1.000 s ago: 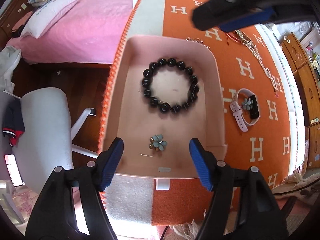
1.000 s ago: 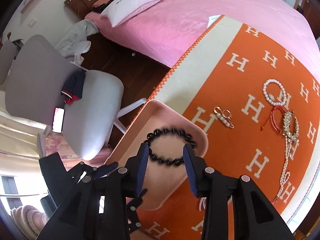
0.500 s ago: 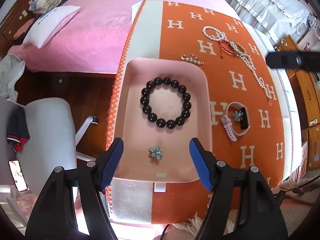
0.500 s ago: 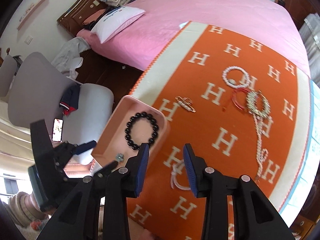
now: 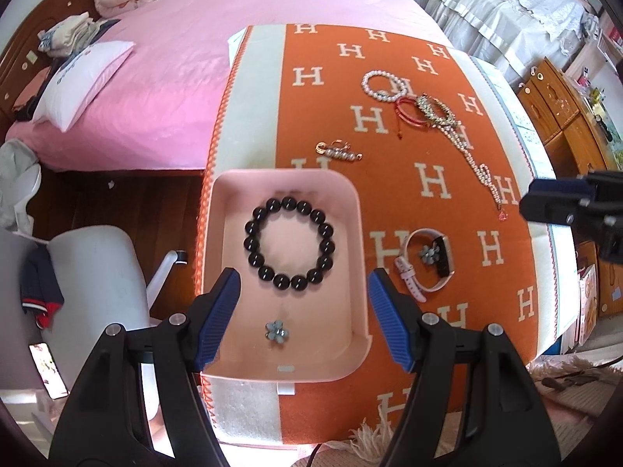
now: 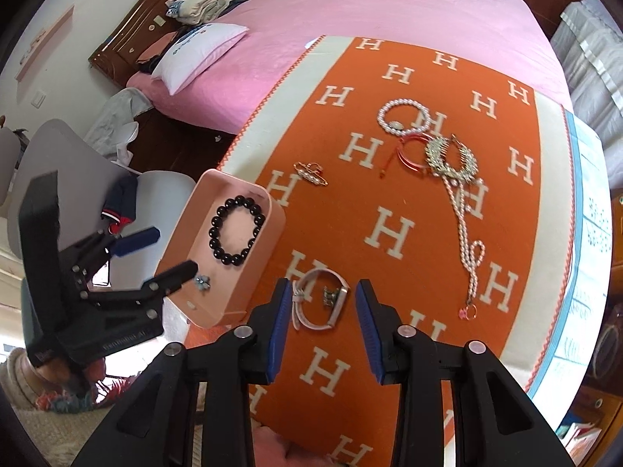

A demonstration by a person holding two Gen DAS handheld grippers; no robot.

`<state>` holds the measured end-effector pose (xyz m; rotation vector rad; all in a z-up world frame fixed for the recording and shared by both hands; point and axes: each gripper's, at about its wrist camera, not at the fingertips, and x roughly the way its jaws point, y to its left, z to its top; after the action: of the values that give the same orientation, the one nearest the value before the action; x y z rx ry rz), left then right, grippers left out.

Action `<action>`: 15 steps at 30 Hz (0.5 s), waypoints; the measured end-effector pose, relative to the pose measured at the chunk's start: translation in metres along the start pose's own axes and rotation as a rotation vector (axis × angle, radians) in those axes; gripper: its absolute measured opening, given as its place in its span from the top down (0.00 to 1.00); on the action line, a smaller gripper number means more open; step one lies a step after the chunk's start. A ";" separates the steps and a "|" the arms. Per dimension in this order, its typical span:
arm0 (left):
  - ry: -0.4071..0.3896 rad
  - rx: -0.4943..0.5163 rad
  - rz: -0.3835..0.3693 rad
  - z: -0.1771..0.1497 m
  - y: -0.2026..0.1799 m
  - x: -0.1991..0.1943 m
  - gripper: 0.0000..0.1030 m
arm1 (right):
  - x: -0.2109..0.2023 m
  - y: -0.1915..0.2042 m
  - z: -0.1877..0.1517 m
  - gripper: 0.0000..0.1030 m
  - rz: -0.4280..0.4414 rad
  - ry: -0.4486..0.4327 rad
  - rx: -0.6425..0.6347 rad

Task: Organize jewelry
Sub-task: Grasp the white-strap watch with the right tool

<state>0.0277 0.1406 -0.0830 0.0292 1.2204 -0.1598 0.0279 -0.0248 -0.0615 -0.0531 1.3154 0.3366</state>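
Observation:
A pink tray point(image 5: 288, 173) lies at the near left edge of the orange H-pattern blanket point(image 5: 436, 214). In it are a black bead bracelet point(image 5: 288, 203) and a small flower earring point(image 5: 276, 330). My left gripper point(image 5: 303, 303) hangs open above the tray's near end, holding nothing. To the right, a pink-strapped watch point(image 6: 311, 323) lies coiled with a second flower earring point(image 5: 430, 251) inside its loop. My right gripper point(image 6: 324, 286) hovers well above the watch; its jaws are closing with nothing between them.
Farther back on the blanket lie a pearl hair clip point(image 5: 340, 151), a pearl bracelet point(image 5: 373, 89), a red bangle point(image 5: 405, 113) and a long pearl necklace point(image 5: 467, 144). A white chair point(image 5: 97, 272) stands left of the bed, over dark floor. Wooden cabinets point(image 5: 564, 116) are at right.
My right gripper has swung from over the tray and bead bracelet to the right, above the watch. My left gripper has risen, so the tray looks smaller.

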 end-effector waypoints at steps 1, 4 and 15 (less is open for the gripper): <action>-0.001 0.006 -0.002 0.003 -0.002 -0.001 0.36 | 0.000 -0.002 -0.002 0.68 -0.001 0.003 0.007; 0.005 0.030 -0.006 0.009 -0.009 -0.001 0.36 | 0.005 -0.007 -0.006 0.71 0.005 0.015 0.023; 0.022 0.122 -0.032 0.026 -0.035 0.013 0.36 | 0.049 -0.016 -0.029 0.72 0.046 0.083 0.098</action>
<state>0.0510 0.1020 -0.0838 0.1182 1.2321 -0.2627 0.0153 -0.0366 -0.1180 0.0459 1.4155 0.3112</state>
